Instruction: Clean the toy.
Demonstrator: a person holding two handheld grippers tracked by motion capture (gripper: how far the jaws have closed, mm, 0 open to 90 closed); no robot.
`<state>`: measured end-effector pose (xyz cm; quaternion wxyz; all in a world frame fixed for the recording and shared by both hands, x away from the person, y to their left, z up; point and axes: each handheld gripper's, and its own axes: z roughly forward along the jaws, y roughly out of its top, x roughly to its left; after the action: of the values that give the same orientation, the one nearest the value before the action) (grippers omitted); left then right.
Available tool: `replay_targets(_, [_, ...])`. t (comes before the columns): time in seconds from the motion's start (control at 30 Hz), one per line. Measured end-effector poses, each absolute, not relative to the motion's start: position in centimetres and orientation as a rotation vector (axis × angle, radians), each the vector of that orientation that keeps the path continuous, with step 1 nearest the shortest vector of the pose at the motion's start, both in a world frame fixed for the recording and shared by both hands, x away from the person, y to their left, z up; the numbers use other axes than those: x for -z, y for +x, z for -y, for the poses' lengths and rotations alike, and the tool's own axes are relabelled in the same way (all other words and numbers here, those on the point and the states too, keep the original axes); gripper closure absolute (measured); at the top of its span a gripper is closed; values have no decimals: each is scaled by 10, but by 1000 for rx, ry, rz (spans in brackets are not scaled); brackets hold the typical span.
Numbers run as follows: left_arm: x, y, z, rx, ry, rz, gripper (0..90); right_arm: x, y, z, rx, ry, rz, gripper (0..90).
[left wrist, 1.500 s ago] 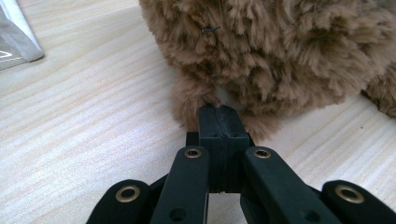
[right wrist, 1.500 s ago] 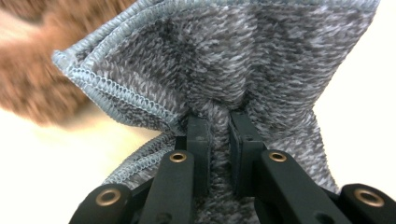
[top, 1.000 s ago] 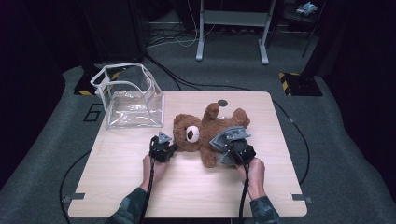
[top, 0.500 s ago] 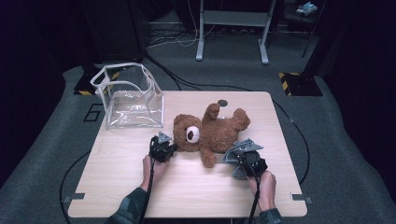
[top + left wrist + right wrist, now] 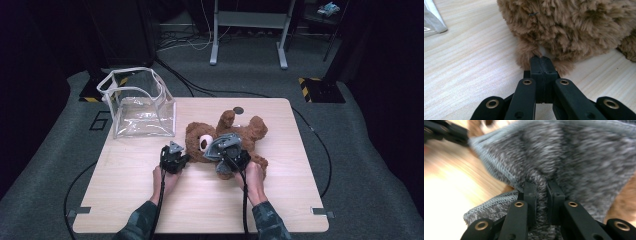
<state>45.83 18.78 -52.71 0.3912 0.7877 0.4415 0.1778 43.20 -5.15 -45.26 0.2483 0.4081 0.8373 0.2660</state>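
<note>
Teddy bear (image 5: 235,135), brown and plush, lies on its back near the middle of the wooden tabletop (image 5: 150,200), head toward the left gripper (image 5: 181,159). That gripper's jaws are pressed together, pinching a tuft of fur (image 5: 534,53) at the edge of the bear's head. The right gripper (image 5: 541,185) clamps a fold of grey knitted cloth (image 5: 579,162), which drapes over the bear's body; in the high view this cloth (image 5: 222,145) sits atop the bear's belly. A clear plastic bag (image 5: 140,105) stands open at the tabletop's far-left corner, well apart from the bear.
</note>
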Motion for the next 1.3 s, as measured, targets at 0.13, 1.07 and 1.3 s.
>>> replay_targets(0.13, [527,458,-188,-452,2003,-1121,900,460,428,62,-704,1162,-2275,811])
replay_targets(1.07, [527,458,-187,-454,2000,-1120,900,461,445,37,-702,1169,-2337,804])
replay_targets(1.3, [527,458,-187,-455,2000,-1119,900,469,427,48,-634,1151,-2417,809])
